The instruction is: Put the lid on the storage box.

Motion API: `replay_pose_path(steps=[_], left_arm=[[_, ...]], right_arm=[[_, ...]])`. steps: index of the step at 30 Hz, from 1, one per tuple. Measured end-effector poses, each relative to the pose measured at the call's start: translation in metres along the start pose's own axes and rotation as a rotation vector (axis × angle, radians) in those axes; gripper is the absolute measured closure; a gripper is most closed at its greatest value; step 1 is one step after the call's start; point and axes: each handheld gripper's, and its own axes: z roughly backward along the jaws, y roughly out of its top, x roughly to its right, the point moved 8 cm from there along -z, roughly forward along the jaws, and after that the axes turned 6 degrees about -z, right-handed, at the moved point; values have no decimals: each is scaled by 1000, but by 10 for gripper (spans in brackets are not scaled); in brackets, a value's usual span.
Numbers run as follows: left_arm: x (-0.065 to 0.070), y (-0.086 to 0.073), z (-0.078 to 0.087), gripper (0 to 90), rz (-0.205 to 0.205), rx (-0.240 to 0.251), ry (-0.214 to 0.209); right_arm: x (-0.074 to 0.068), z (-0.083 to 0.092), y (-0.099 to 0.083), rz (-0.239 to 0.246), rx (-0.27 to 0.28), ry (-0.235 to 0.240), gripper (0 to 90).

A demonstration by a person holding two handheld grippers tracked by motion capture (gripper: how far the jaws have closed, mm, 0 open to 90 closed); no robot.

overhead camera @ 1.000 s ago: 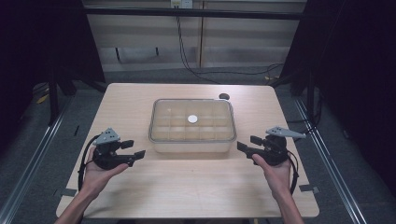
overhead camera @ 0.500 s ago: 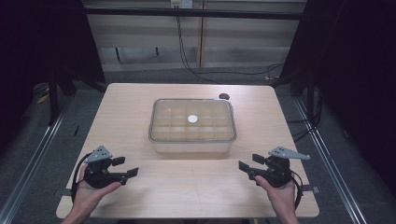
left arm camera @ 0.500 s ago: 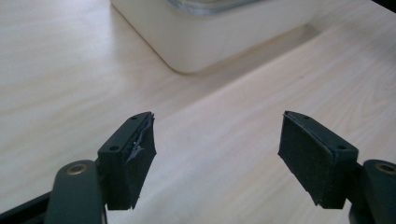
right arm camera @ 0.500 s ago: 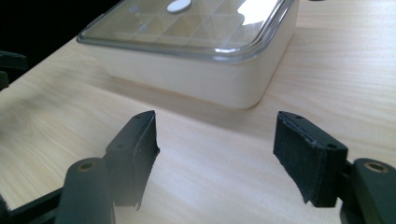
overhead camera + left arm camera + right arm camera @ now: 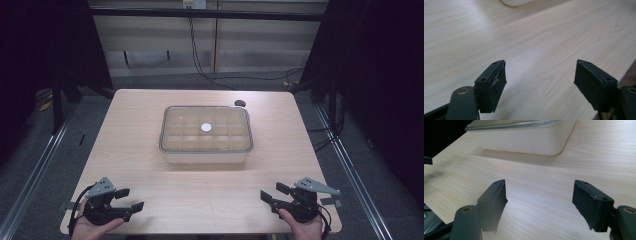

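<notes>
Resting at table's near corners, left gripper [image 5: 131,199] and right gripper [image 5: 268,192], jaws apart, empty

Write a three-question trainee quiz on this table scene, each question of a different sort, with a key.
1. True or false: the left hand-held gripper is shut on the clear lidded box.
2. Multiple choice: where does the clear lidded box stand? A) at the near edge between the hands B) at the middle of the table C) on the floor
3. Fill in: the small round white thing lies on the box's ____.

Key
1. False: its jaws stand open over bare wood, and so do those of the right hand-held gripper; both pairs have just been opening, with nothing between them.
2. B
3. lid
</notes>
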Motion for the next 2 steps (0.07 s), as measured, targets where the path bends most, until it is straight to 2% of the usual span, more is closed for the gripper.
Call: replay_pose_path(steps=[2], left_arm=[[-1, 0, 0, 254, 0, 1, 5]], right_arm=[[3, 0, -5, 12, -7, -19, 264]])
